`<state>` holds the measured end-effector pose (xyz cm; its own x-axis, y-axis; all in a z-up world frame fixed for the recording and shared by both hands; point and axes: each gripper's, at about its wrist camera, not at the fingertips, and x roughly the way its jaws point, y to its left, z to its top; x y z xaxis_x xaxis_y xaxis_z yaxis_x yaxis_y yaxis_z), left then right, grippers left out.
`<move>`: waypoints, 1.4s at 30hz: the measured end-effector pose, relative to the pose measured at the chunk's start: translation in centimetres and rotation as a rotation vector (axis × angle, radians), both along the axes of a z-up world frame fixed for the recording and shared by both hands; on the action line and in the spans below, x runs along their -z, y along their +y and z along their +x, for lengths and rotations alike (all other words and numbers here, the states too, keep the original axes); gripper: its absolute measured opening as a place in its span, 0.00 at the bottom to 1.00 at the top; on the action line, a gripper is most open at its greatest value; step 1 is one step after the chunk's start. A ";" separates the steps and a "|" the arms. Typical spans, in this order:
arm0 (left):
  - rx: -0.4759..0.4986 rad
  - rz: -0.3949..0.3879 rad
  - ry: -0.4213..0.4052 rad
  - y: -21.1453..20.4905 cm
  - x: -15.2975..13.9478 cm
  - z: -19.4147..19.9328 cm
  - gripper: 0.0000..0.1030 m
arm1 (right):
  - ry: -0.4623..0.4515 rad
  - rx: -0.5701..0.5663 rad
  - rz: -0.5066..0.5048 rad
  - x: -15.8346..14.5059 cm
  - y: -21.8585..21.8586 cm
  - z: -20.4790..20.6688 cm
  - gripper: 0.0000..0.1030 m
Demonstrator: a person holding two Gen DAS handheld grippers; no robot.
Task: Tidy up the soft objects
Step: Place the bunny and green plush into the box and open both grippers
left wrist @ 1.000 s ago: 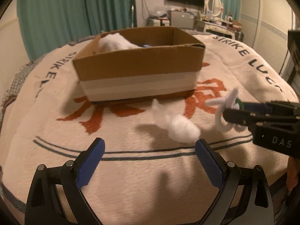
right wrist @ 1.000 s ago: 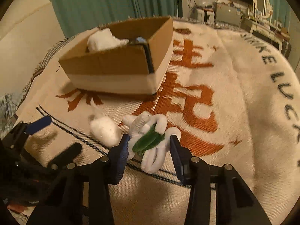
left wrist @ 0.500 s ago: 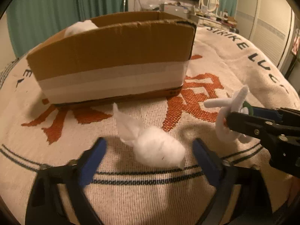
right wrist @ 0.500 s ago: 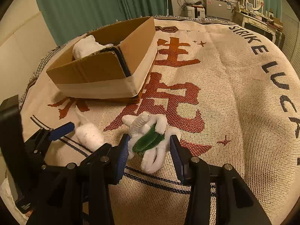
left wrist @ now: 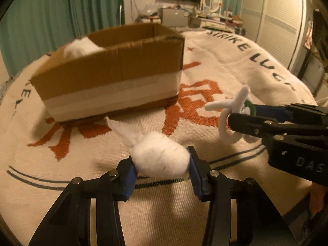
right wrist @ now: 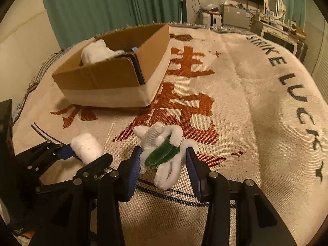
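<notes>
- One cardboard box (right wrist: 114, 75) far left on the blanket (right wrist: 235, 106), one white plush (right wrist: 94, 51) inside
- Left claw (left wrist: 162, 170) clamps one white cotton toy (left wrist: 160, 155)
- Right claw (right wrist: 164, 162) grips one pipe-cleaner figure (right wrist: 164, 149), near the box

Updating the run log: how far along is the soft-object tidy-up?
Done: one white plush already sits in the cardboard box. In hand: left tool clamps the white cotton toy; right tool grips the pipe-cleaner figure. Left: both still need dropping into the box.
</notes>
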<state>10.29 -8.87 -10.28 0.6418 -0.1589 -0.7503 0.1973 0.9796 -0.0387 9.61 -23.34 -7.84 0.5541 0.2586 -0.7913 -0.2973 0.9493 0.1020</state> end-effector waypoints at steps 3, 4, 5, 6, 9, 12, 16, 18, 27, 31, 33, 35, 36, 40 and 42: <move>-0.001 -0.029 0.003 0.6 -1.5 -1.1 0.42 | -0.029 -0.003 -0.056 -1.0 0.4 -1.1 0.42; 0.002 -0.035 0.004 0.7 -1.9 -1.4 0.42 | -0.035 -0.003 -0.064 -1.3 0.4 -1.4 0.42; 0.002 -0.033 0.000 0.8 -2.5 -1.8 0.42 | -0.041 -0.003 -0.065 -1.8 0.5 -1.8 0.42; 0.003 -0.028 -0.006 0.9 -3.0 -2.2 0.42 | -0.050 -0.003 -0.063 -2.4 0.5 -2.2 0.42; -0.001 -0.017 -0.028 1.2 -4.5 -3.0 0.42 | -0.087 -0.004 -0.056 -4.5 0.8 -3.6 0.42; -0.015 -0.019 -0.048 2.2 -6.2 -3.6 0.42 | -0.127 -0.006 -0.044 -6.8 1.1 -4.5 0.42; -0.030 -0.008 -0.108 3.4 -8.7 -4.0 0.42 | -0.185 -0.023 -0.043 -10.0 2.3 -5.2 0.42; -0.037 -0.010 -0.138 4.2 -10.1 -3.7 0.42 | -0.222 -0.036 -0.042 -11.8 3.2 -5.4 0.42; -0.079 -0.007 -0.255 7.1 -14.9 -0.6 0.42 | -0.332 -0.085 -0.006 -17.6 6.5 -2.7 0.43; -0.115 -0.025 -0.298 8.4 -16.0 2.1 0.42 | -0.353 -0.092 0.008 -18.9 7.8 0.5 0.43; -0.127 -0.050 -0.298 9.0 -16.2 3.9 0.42 | -0.359 -0.093 0.014 -19.3 8.3 2.0 0.43; -0.138 -0.045 -0.296 9.2 -16.3 5.5 0.42 | -0.360 -0.094 0.020 -19.5 8.9 3.9 0.43; -0.141 -0.036 -0.300 9.2 -16.3 6.4 0.42 | -0.358 -0.095 0.024 -19.5 9.0 4.7 0.43; -0.127 -0.006 -0.310 8.5 -15.9 9.7 0.42 | -0.337 -0.091 0.032 -18.8 9.6 8.8 0.43; -0.106 -0.015 -0.293 8.3 -15.2 11.7 0.42 | -0.317 -0.087 0.035 -18.0 9.8 10.7 0.43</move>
<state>21.96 -0.58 4.89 0.8439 -0.0886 -0.5292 0.0986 0.9951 -0.0095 20.29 -13.56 10.19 0.7461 0.3391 -0.5730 -0.3988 0.9167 0.0233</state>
